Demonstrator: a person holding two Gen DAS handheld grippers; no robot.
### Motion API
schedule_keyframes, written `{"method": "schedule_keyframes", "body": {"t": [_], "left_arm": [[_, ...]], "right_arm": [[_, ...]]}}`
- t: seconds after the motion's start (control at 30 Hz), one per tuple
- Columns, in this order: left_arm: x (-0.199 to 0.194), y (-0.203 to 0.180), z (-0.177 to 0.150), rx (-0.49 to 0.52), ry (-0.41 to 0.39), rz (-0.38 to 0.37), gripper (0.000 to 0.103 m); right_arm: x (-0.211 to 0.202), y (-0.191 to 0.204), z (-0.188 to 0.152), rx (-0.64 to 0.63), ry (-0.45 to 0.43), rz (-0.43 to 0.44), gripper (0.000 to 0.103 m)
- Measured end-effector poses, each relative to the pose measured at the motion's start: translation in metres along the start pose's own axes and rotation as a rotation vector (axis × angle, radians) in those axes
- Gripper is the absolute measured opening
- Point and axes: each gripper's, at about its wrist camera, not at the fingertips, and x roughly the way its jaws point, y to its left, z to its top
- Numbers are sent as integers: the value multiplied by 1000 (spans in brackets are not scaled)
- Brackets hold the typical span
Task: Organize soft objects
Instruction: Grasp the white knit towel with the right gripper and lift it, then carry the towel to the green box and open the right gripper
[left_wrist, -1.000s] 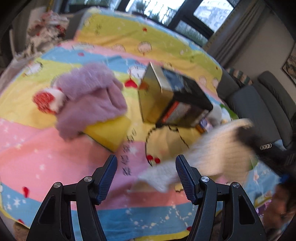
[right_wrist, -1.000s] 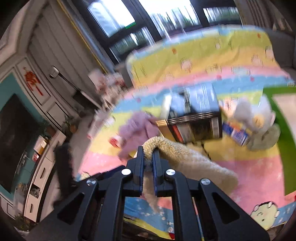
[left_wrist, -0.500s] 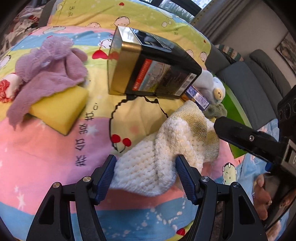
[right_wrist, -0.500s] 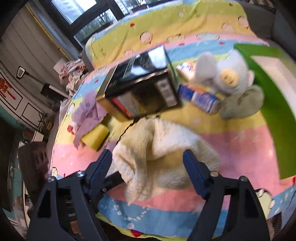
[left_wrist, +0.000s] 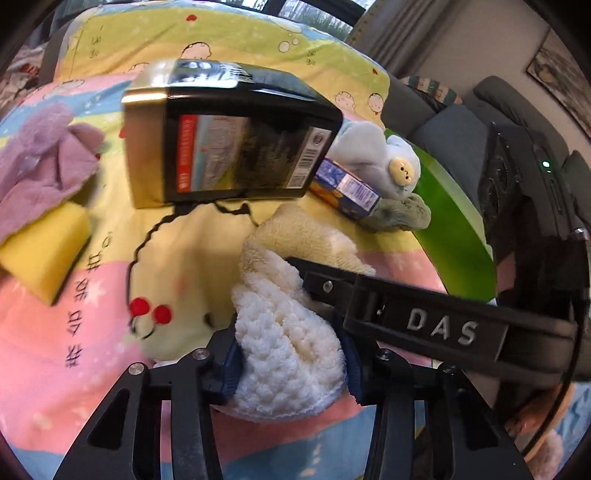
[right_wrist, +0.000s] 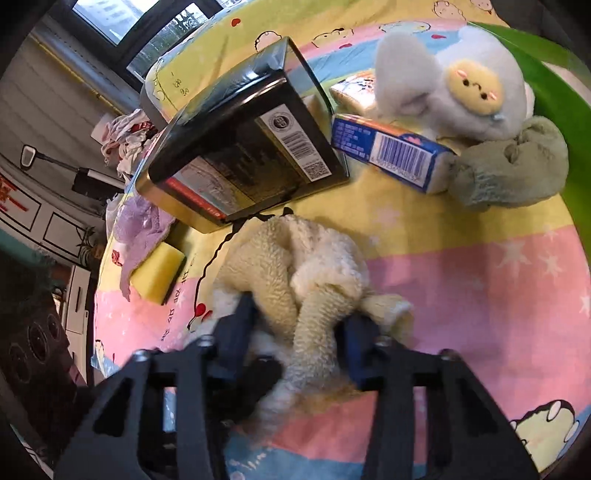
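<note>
A cream fluffy towel (left_wrist: 295, 295) lies bunched on the colourful cartoon blanket (left_wrist: 74, 332). My left gripper (left_wrist: 290, 363) has the towel's white near end between its blue pads; the jaws are closing and the pads press into the pile. My right gripper (right_wrist: 297, 332) straddles an upright fold of the same towel (right_wrist: 295, 266); its jaws are closing too, pads against the fold. Its black arm marked DAS (left_wrist: 436, 328) crosses the left wrist view from the right, over the towel.
Behind the towel lies a black tin box (left_wrist: 236, 147), with a blue carton (right_wrist: 391, 151), a pale plush sheep (right_wrist: 454, 85) and a grey-green plush cloth (right_wrist: 509, 173) to its right. A green tray (left_wrist: 454, 236) borders the right. A purple cloth (left_wrist: 44, 173) drapes a yellow sponge (left_wrist: 44, 251) at left.
The right gripper let go of the lifted towel, spread wide, dropped and closed in on a fold. The left gripper moved forward and narrowed onto the towel's near end.
</note>
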Motion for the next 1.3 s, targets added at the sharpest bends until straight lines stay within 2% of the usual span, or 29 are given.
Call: {"method": "schedule_keyframes", "body": {"t": [0.1,0.2,0.33,0.47,0.63,0.8,1.07,1.3], "left_arm": [[-4,-18,6,69,-24,21,42],[-21,-39,20,103,-80,-17,42],[-43,-80,47,191,-180,-76,42],[-47,-134,75,282,-261,-129,42],[-27,-184,96,368,-278,-200,42],[21,-214,103,367,-183,-270,42],[83,-246,87,400,-68,-234,42],[101,-247,81,391,-45,-204,42]], "right_arm": [[-8,-6,0,29,-23,33,24],[-33,-9,5,43,-87,55,23],[-100,-11,19,23,-265,53,23],[-160,-29,38,46,-422,32,23],[-207,-68,53,87,-540,-27,24],[-213,-112,55,176,-579,-83,26],[-191,-182,48,366,-505,-161,26],[-187,-196,41,435,-472,-200,31]]}}
